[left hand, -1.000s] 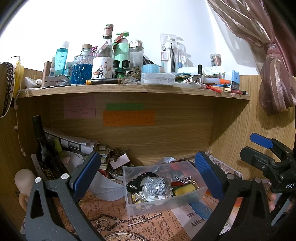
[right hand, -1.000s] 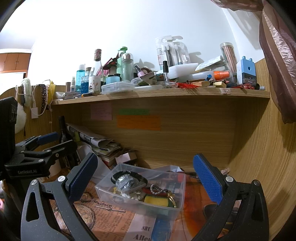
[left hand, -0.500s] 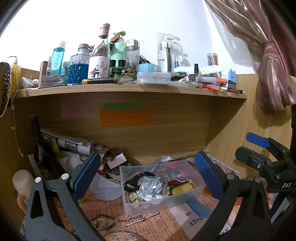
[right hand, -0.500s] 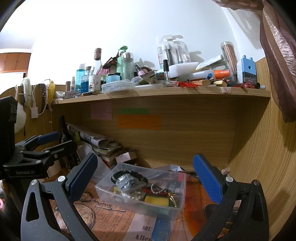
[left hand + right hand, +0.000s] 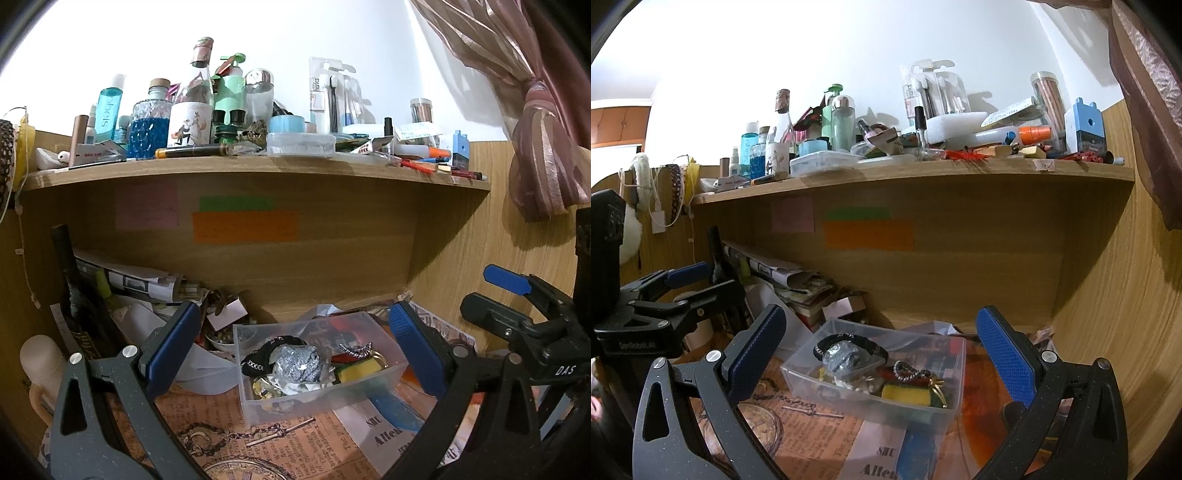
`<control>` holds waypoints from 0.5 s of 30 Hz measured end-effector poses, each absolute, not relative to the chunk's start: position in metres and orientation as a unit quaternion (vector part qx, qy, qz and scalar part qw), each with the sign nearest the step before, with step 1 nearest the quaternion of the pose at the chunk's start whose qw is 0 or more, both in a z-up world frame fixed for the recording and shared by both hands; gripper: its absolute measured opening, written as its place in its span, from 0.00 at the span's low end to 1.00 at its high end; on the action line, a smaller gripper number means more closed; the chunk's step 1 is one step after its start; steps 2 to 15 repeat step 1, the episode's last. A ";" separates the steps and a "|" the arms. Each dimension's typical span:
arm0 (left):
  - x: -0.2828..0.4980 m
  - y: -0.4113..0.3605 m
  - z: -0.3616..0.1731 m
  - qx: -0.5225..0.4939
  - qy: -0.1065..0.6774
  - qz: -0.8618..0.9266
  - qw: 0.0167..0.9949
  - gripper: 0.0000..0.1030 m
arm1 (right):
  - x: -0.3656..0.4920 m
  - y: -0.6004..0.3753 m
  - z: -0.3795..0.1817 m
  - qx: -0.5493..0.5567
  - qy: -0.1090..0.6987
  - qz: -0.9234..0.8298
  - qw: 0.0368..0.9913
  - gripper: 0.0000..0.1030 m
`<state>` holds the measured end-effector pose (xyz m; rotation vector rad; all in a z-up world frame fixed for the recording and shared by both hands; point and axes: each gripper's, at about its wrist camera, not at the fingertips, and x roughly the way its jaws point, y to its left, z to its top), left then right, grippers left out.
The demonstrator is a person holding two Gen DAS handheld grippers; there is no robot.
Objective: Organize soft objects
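Observation:
A clear plastic bin point(image 5: 384, 380) point(image 5: 809, 363) sits on the newspaper-covered desk under the shelf. It holds a grey scrunchie point(image 5: 297, 363) point(image 5: 846, 356), a black hair band point(image 5: 258, 356) point(image 5: 857, 338), a yellow sponge point(image 5: 356, 371) point(image 5: 905, 395) and a beaded band point(image 5: 354, 349). My left gripper point(image 5: 295, 347) is open and empty, just in front of the bin. My right gripper point(image 5: 882, 350) is open and empty, in front of the bin from the right side. Each gripper shows in the other's view, the right point(image 5: 517, 295) and the left point(image 5: 665, 295).
A crowded wooden shelf point(image 5: 258, 166) point(image 5: 923, 171) hangs above with bottles and boxes. Papers and a dark bottle point(image 5: 70, 280) lean at the back left. A metal chain point(image 5: 236, 435) lies on the newspaper. A curtain point(image 5: 535, 129) hangs at the right.
My left gripper has drifted slightly right and up, so the bin sits a little lower and left in its view. The right view is almost unchanged. Both stay open.

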<state>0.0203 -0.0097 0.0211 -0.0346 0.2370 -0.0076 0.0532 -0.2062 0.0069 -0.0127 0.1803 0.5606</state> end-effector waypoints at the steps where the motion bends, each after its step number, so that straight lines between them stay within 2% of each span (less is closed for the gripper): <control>1: 0.021 -0.009 0.020 -0.019 0.119 -0.005 0.993 1.00 | 0.054 -0.206 0.006 -0.006 0.090 0.276 0.957 1.00; 15: 0.021 -0.009 0.020 -0.019 0.119 -0.005 0.993 1.00 | 0.054 -0.206 0.006 -0.006 0.090 0.276 0.957 1.00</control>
